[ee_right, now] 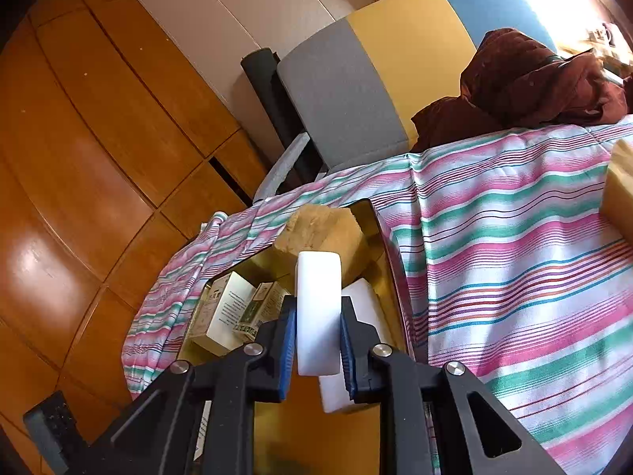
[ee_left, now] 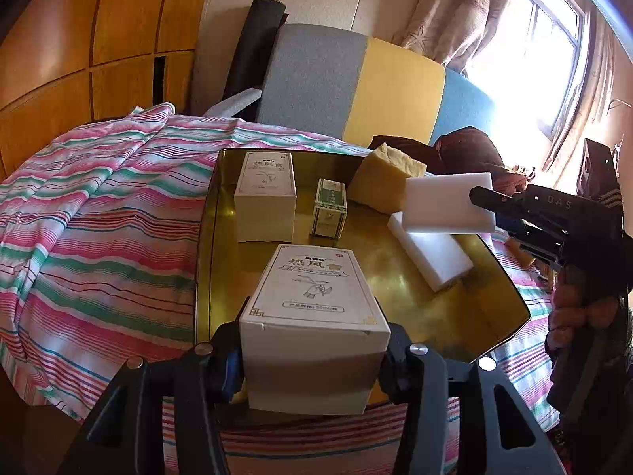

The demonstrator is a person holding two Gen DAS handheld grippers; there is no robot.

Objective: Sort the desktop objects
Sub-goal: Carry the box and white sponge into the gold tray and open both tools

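Boxes [ee_left: 265, 194] left in tray [ee_left: 205, 237] (sponges [ee_left: 431, 253] right).

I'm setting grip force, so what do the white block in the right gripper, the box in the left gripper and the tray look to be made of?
The white block looks like soft matte foam, probably a melamine sponge: plain, rounded edges. The box looks like printed matte cardboard, with crisp folded edges. The tray seems gold-toned metal, glossy enough to mirror the boxes; lacquered plastic can't be ruled out.

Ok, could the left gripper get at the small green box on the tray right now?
Probably not yet: the left gripper is shut on a white box, which sits between it and the small green box.
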